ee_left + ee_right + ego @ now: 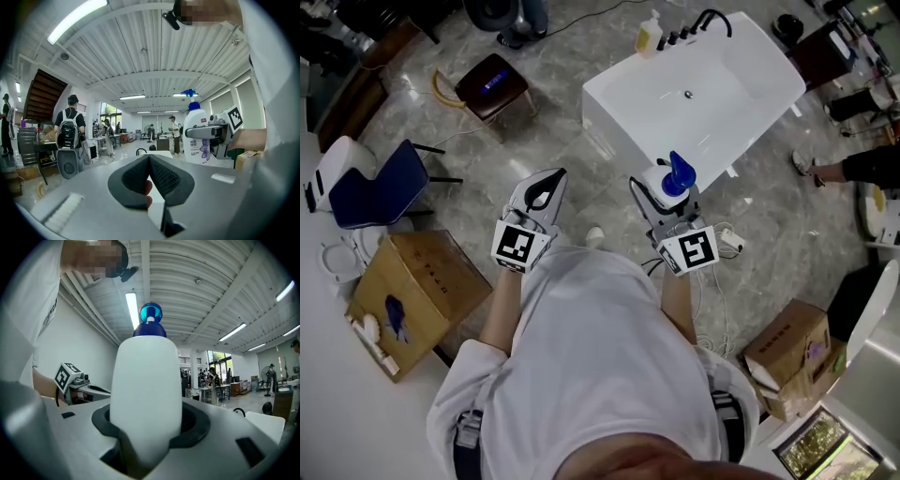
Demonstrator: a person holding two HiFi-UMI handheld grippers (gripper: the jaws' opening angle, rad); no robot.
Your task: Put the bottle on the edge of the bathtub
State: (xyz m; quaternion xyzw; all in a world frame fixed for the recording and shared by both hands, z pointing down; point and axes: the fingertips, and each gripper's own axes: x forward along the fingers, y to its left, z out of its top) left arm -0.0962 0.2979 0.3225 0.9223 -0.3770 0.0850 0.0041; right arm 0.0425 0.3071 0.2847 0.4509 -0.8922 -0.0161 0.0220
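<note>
A white bottle (661,180) with a blue pump top is held upright between the jaws of my right gripper (664,192), which is shut on its body. In the right gripper view the bottle (147,390) fills the centre and the pads (192,425) press on its sides. The left gripper view shows the bottle (198,136) off to its right. My left gripper (546,187) hangs beside it, shut and holding nothing, its pads (161,176) touching. The white bathtub (769,56) stands ahead on the floor, a short way beyond both grippers.
A yellowish bottle (649,36) and a black faucet (705,22) sit on the tub's far edge. A brown stool (492,84), a blue chair (380,183) and a cardboard box (417,286) are to the left. Cables (727,239), another box (792,356) and a person's foot (806,164) are at right.
</note>
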